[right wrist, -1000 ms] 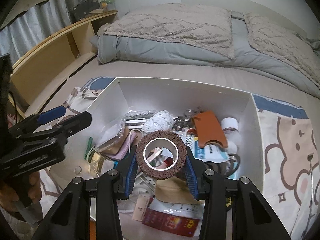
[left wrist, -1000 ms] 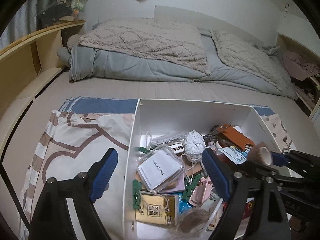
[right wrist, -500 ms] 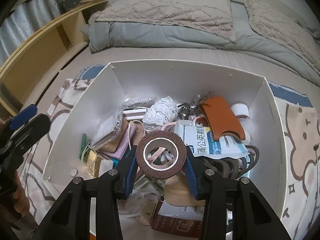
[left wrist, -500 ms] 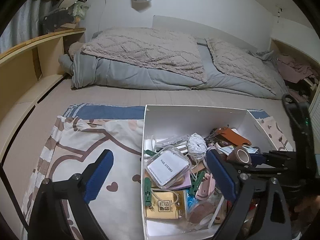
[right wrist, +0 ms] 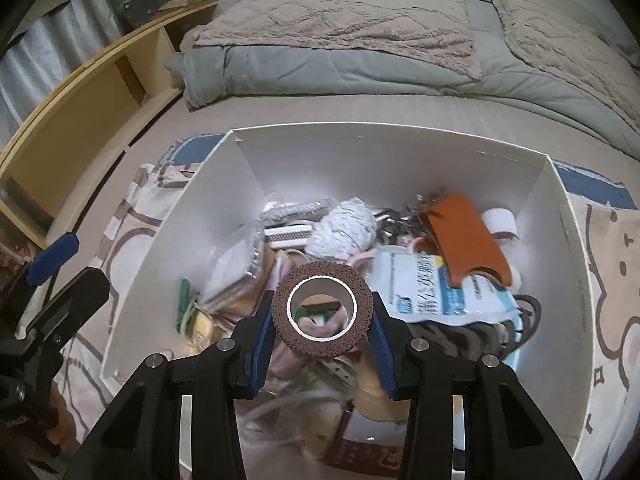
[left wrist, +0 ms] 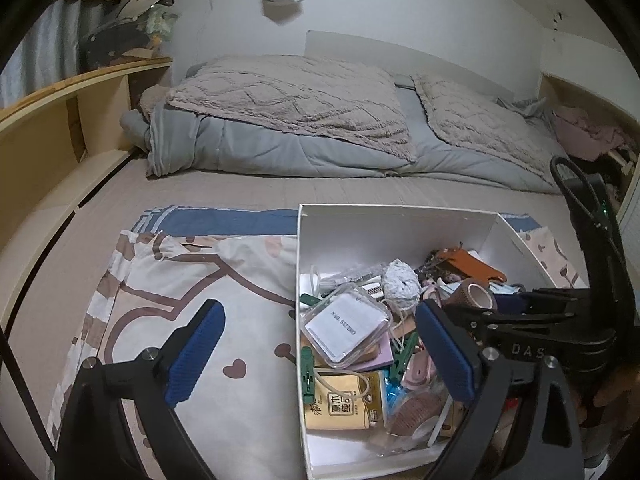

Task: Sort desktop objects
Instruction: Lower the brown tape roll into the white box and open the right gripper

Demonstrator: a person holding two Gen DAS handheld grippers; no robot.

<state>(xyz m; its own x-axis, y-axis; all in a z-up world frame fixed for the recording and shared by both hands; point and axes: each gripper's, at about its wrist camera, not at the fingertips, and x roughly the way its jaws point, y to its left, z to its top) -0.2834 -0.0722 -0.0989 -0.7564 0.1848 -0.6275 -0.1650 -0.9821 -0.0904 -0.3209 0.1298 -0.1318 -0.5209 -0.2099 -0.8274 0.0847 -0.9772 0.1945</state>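
Note:
A white box sits on a patterned cloth on the bed, filled with small clutter. My right gripper is shut on a brown tape roll, holding it over the box's contents; the same roll shows in the left wrist view with the right gripper behind it. My left gripper hangs wide open, straddling the box's left wall, nothing between its fingers. Inside lie a clear plastic case, a white yarn ball, an orange leather holder, a mask packet and green clips.
The patterned cloth spreads left of the box. A grey quilt with beige blankets lies at the back of the bed. A wooden shelf unit runs along the left side.
The left gripper's fingers have spread wider and its view has pulled back from the box. The right gripper, still gripping the roll, has shifted forward over the box and tipped downward.

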